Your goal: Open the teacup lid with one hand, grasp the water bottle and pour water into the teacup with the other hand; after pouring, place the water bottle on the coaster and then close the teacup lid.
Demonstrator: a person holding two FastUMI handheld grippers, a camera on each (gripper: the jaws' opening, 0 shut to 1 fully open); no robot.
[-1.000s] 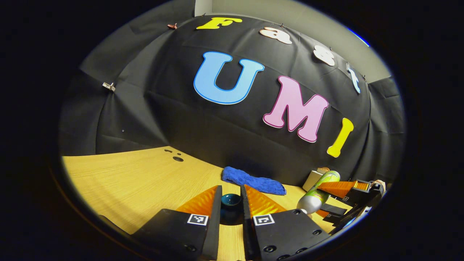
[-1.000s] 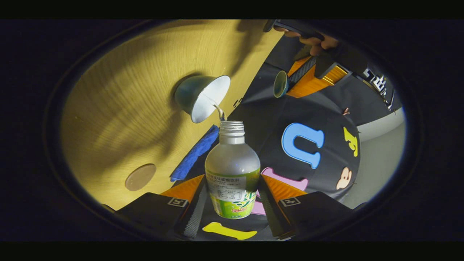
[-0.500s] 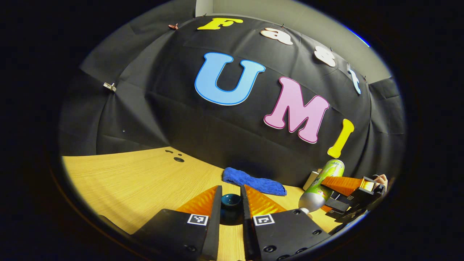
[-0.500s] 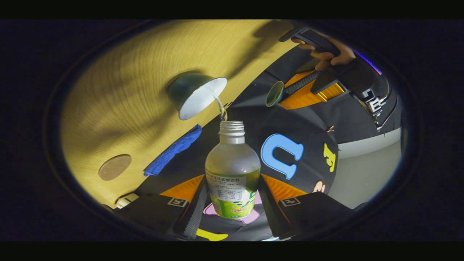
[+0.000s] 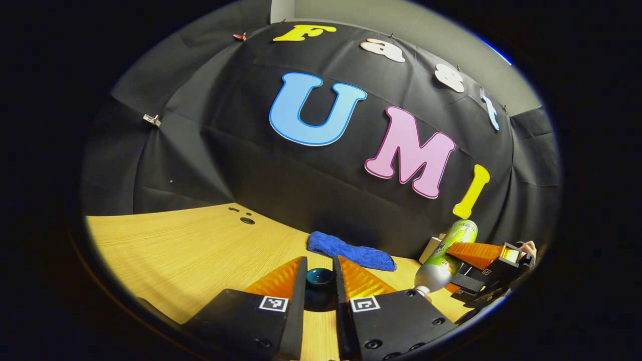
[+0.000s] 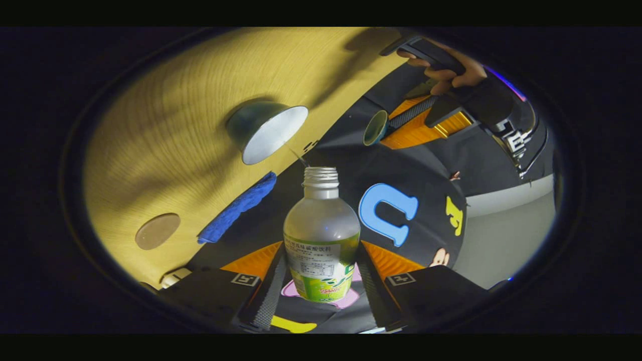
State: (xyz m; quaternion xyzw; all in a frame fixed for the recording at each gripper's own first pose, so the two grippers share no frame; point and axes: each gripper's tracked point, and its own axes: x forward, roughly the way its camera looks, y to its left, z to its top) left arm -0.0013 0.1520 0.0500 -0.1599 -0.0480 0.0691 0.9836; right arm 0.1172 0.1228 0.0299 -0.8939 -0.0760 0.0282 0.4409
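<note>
My right gripper (image 6: 321,253) is shut on a clear water bottle (image 6: 321,235) with a green label and no cap. The bottle is tipped mouth-down toward the teacup (image 6: 263,133), dark green outside and white inside, which stands on the wooden table (image 6: 165,100). A thin thread of water runs from the bottle's mouth into the cup. My left gripper (image 5: 319,265) is shut on the knob of the dark teal lid (image 5: 319,277), held in the air away from the cup. From the right gripper view, the lid (image 6: 375,128) shows off to the side of the cup. A round brown coaster (image 6: 157,231) lies bare on the table.
A folded blue cloth (image 5: 351,250) lies along the back of the table by the black wall. A small white box (image 5: 430,249) stands near it, behind the tipped bottle (image 5: 444,255). A hand (image 6: 451,75) grips the left gripper's handle.
The bottle has tipped a little steeper, its base rising. The stream into the cup has thinned to a trickle. The left gripper and the lid have stayed put.
</note>
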